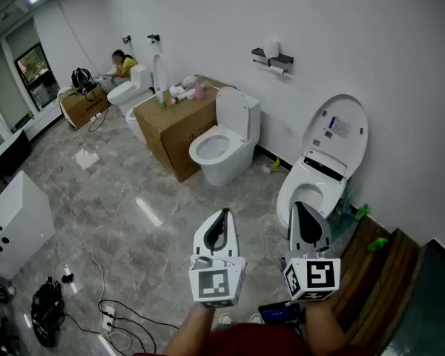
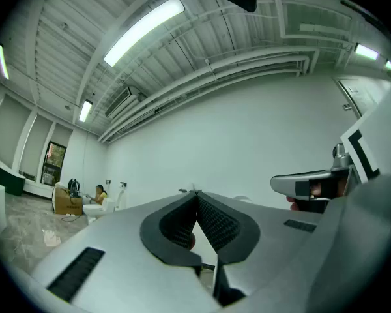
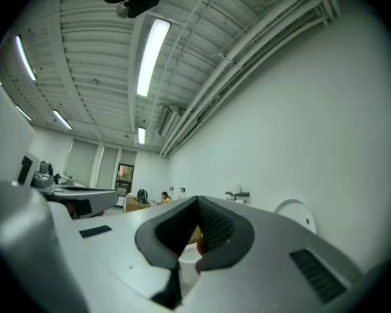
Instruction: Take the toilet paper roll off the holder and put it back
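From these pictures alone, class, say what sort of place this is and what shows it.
Likely a toilet showroom or test room, not a home bathroom: three toilets stand unpartitioned along one wall, a toilet paper holder hangs on it, and a cardboard box sits between two.

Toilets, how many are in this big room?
3. A far toilet beside the seated person, a middle toilet by the cardboard box, and a near toilet at right, lid up. A white shape behind the box may be a fourth.
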